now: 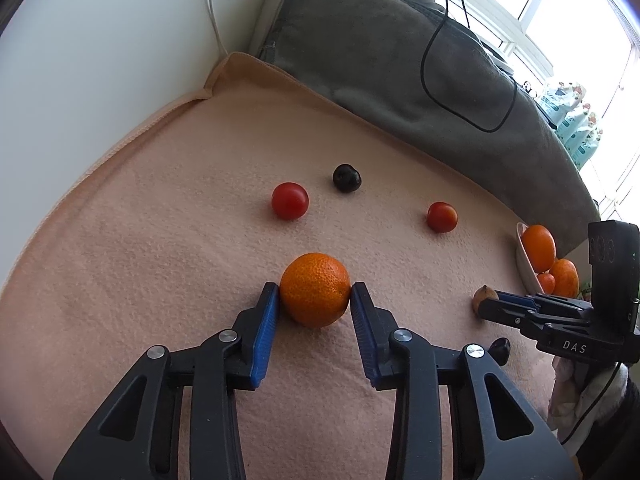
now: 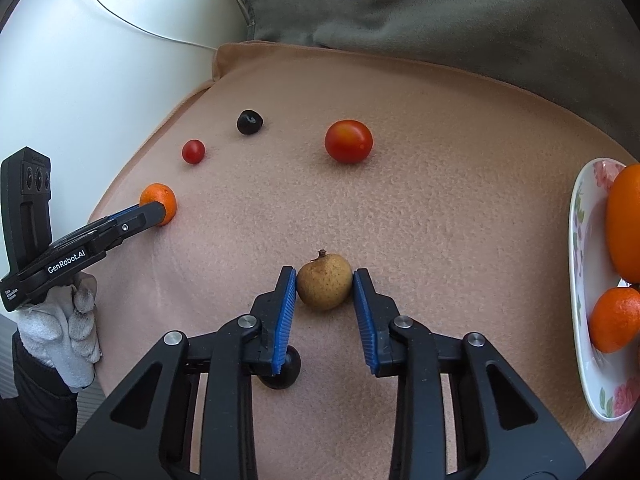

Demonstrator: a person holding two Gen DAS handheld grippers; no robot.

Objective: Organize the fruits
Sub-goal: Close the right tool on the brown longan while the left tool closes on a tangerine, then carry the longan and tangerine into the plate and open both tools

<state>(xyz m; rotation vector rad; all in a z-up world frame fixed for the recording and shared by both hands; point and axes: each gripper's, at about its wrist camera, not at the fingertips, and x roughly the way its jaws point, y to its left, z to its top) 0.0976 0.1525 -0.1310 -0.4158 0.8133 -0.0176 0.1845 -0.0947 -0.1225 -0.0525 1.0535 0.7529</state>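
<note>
With several oranges already on the plate (image 2: 580, 216), my left gripper (image 1: 315, 295) pinches a mandarin (image 1: 315, 294) and my right gripper (image 2: 324, 282) a brown fruit (image 2: 324, 282) on the blanket (image 2: 440, 220), tomatoes and dark fruits remaining.

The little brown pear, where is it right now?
The brown pear sits on the peach blanket between the blue fingers of the right hand-held gripper, low in the right wrist view, left of the flowered plate.
</note>
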